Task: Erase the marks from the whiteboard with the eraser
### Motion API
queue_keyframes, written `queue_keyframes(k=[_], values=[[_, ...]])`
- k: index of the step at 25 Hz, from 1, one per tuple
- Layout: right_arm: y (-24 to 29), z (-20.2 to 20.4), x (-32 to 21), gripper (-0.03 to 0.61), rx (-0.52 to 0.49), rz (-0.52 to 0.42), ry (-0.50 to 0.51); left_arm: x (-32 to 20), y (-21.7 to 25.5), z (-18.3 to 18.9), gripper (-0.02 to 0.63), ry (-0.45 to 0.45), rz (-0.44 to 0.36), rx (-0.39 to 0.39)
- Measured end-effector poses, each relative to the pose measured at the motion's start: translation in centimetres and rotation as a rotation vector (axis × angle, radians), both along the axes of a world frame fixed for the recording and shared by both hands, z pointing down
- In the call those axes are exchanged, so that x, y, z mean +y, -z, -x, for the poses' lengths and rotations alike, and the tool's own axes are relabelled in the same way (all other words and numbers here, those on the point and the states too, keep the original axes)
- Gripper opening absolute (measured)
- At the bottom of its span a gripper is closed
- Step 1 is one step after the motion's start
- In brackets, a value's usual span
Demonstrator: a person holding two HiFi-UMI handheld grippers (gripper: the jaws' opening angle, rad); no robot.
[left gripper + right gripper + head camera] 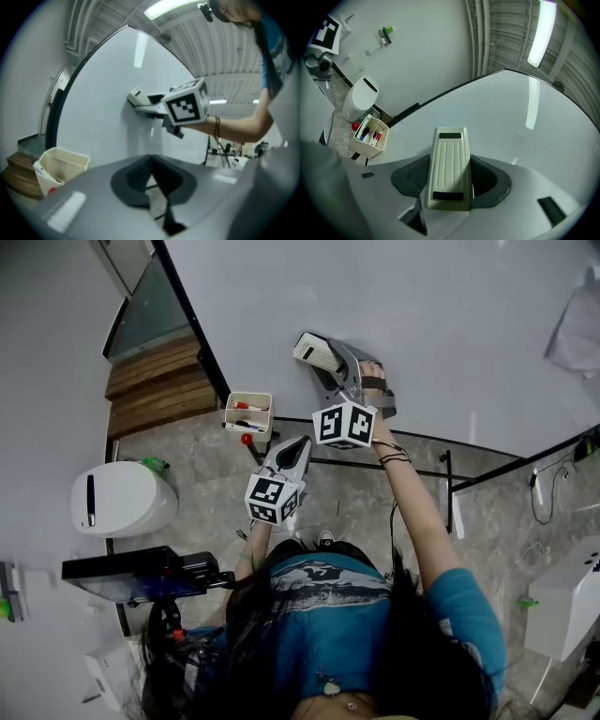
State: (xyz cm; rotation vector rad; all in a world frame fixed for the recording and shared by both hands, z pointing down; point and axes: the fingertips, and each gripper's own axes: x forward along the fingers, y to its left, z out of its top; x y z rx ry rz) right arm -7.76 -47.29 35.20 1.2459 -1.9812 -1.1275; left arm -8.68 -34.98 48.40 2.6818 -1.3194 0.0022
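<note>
A cream ribbed eraser [317,353] is pressed flat on the whiteboard [422,324], held by my right gripper [325,362], which is shut on it. In the right gripper view the eraser [449,166] sits lengthwise between the dark pads [490,180], on the white board [525,117]. I see no marks on the board around it. My left gripper [297,446] hangs lower, below the board's bottom edge, shut with nothing in it. From the left gripper view its jaws [151,174] meet, and the eraser [137,97] shows beyond on the board.
A cream marker holder [248,413] with several markers hangs at the board's lower left corner, also in the right gripper view [370,136]. The board's black frame bars [375,465] run below. A white rounded bin [120,498], wooden steps [159,385] and a black stand [141,576] are at left.
</note>
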Motion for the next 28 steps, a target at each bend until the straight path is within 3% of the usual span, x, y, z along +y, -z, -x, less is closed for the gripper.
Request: queue_keyframes(k=[7, 14, 28], values=[[0.8, -1.8, -0.4, 0.262, 0.035, -0.05, -0.051, 0.0, 0.5, -1.1, 0.005, -0.017, -0.007, 0.01], [7.6, -6.4, 0.0, 0.262, -0.11, -0.079, -0.098, 0.1, 0.6, -1.7, 0.005, -0.031, -0.002, 0.027], [22.1, -20.2, 1.8, 0.262, -0.462, -0.177, -0.146, 0.9, 0.8, -3.5, 0.005, -0.093, 0.001, 0.034]])
